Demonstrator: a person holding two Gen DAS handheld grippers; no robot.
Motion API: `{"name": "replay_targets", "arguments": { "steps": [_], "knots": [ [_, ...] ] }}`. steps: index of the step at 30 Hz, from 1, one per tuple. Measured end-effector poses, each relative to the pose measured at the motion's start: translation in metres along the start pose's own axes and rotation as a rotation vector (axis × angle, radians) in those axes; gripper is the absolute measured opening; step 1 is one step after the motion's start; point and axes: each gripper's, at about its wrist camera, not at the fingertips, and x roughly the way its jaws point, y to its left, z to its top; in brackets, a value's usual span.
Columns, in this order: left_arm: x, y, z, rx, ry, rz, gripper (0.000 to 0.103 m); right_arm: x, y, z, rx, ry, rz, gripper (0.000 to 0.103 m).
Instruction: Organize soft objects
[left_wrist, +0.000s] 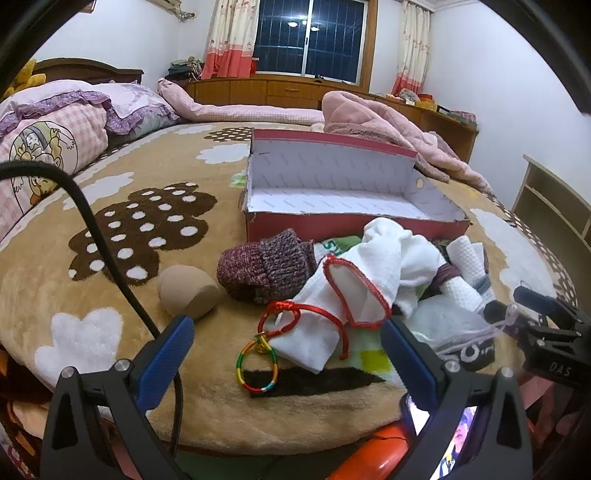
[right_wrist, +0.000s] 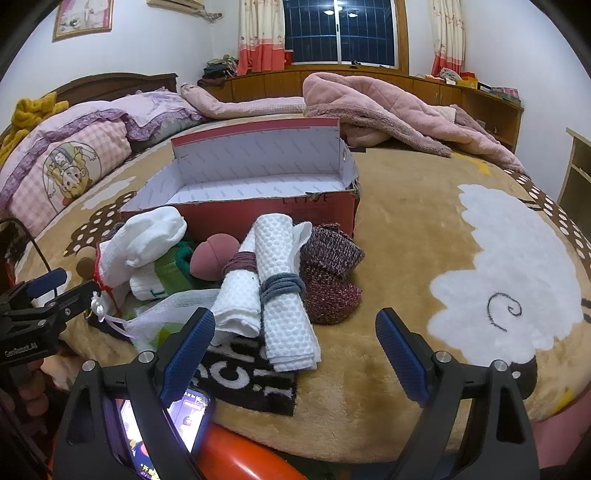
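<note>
On a bed covered by a tan plush blanket (left_wrist: 92, 387), an open red cardboard shoebox with a white lining (left_wrist: 332, 184) stands empty behind a heap of soft things. In the heap lie a maroon knitted hat (left_wrist: 269, 266), a beige egg-shaped sponge (left_wrist: 186, 291), a white waffle cloth edged in red stitching (left_wrist: 332, 314), red and rainbow cord bracelets (left_wrist: 258, 365), and two rolled white waffle towels tied with yarn (right_wrist: 280, 295). The left gripper (left_wrist: 288, 343) hovers over the bracelets and cloth with its blue fingers (left_wrist: 166, 358) spread wide, holding nothing. The right gripper (right_wrist: 295, 343) hangs near the rolled towels, likewise spread and empty. The red cord lies draped on the cloth, so a grab there would probably drag both together; the thin bracelets may slip from the fingers.
</note>
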Motion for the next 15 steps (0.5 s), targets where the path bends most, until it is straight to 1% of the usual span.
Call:
{"name": "replay_targets", "arguments": {
  "steps": [6, 15],
  "knots": [
    [-0.0041, -0.0041, -0.0006, 0.020, -0.010, -0.008, 0.103, -0.0001, 0.0013, -0.0002, -0.004, 0.002, -0.001, 0.091],
    [-0.0061, -0.0063, -0.0005, 0.020, -0.012, -0.012, 0.103, 0.0007, 0.0031, 0.0006, -0.007, 0.006, 0.000, 0.091]
  ]
}}
